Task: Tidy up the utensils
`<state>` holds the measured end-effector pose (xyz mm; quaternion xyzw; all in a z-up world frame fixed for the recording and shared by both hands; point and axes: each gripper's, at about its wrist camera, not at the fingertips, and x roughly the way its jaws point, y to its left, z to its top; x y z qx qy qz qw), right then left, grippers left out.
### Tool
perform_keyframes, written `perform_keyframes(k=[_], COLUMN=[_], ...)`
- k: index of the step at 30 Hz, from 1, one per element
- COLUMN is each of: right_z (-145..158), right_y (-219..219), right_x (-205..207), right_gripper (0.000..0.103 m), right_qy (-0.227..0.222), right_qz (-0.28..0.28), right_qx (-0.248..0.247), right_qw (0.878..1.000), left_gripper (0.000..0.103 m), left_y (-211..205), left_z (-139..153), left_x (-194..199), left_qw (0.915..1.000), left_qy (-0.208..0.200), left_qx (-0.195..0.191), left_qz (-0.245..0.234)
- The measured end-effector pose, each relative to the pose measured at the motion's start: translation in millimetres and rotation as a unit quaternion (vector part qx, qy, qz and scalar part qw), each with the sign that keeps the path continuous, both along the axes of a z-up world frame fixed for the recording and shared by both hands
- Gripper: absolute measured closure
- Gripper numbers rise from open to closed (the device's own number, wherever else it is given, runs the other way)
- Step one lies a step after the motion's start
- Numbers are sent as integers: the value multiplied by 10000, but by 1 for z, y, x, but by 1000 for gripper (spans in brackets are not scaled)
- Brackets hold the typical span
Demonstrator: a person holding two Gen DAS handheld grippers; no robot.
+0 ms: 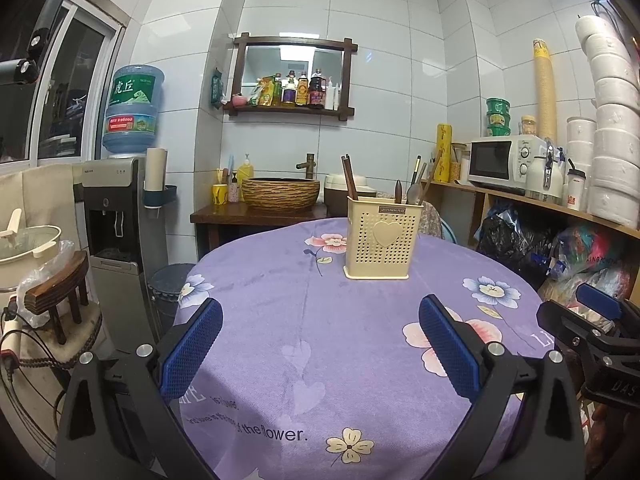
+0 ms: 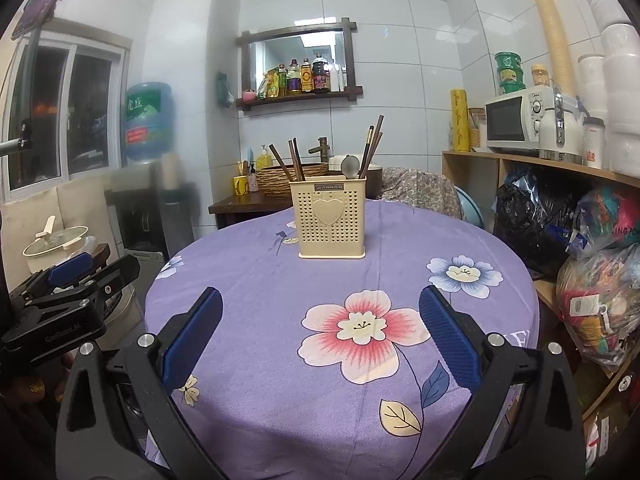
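Observation:
A cream perforated utensil holder (image 1: pixel 383 237) (image 2: pixel 330 217) with a heart on its front stands upright on the far half of the round table. Dark chopsticks (image 2: pixel 295 161) and a grey spoon (image 2: pixel 351 166) stick up out of it. My left gripper (image 1: pixel 320 344) hovers open over the near edge of the purple floral tablecloth (image 1: pixel 304 304), nothing between its blue pads. My right gripper (image 2: pixel 320 340) is open too, empty, well short of the holder. Each gripper shows at the side of the other's view: the right gripper (image 1: pixel 600 312) and the left gripper (image 2: pixel 76 272).
A water dispenser (image 1: pixel 116 216) and a pot on a stool (image 1: pixel 28 248) stand left of the table. Right of it, a wooden shelf (image 2: pixel 560 164) carries a microwave (image 2: pixel 520 120), with full bags (image 2: pixel 600 280) below. Behind the table sits a woven basin (image 1: pixel 280 194).

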<state>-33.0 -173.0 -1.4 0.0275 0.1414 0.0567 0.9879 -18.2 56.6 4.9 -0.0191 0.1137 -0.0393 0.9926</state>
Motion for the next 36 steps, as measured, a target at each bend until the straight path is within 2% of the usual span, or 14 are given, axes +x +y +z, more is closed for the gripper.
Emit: perform_keyframes(k=[36], right_z=[-1], right_y=[-2], right_x=[1], right_gripper=[6], right_qy=[33], right_qz=[-18], right_qx=[-45], right_qw=[10000], left_gripper=[5], left_y=[7], left_z=[5], left_x=[-3], left_qw=[10000], left_qy=[-42], left_qx=[34], left_qz=[6])
